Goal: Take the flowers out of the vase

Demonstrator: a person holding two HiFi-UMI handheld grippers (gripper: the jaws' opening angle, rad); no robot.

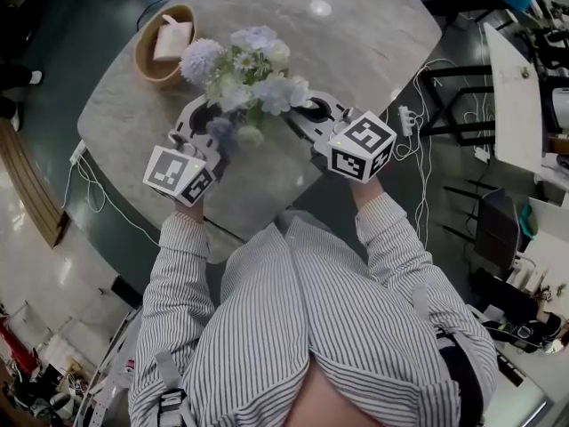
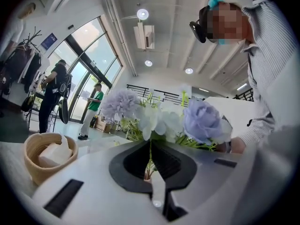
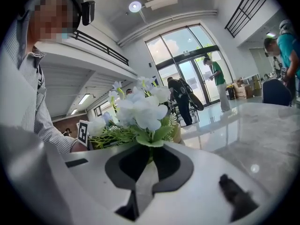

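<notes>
You hold the flowers [image 1: 249, 74] from opposite sides, low on the stems. The left gripper [image 2: 150, 165] is clamped on a thin stem and the right gripper [image 3: 149, 156] on a leafy one. This grip likely spares the blooms and steadies the lift. The flowers stand on the table [image 1: 356, 52], hiding the vase.

A pale marble worktop [image 1: 356, 52] with rounded corners carried a round wooden bowl [image 1: 140, 56] near its far left edge, and a folded white napkin [image 1: 173, 38] lay in it. On the dark floor to the right, a white power strip [image 1: 407, 118] lay among loose cables [image 1: 418, 149]. Beyond the worktop, two people [image 2: 54, 95] stood by tall glass doors [image 2: 86, 64], under round ceiling lights [image 2: 143, 14].
</notes>
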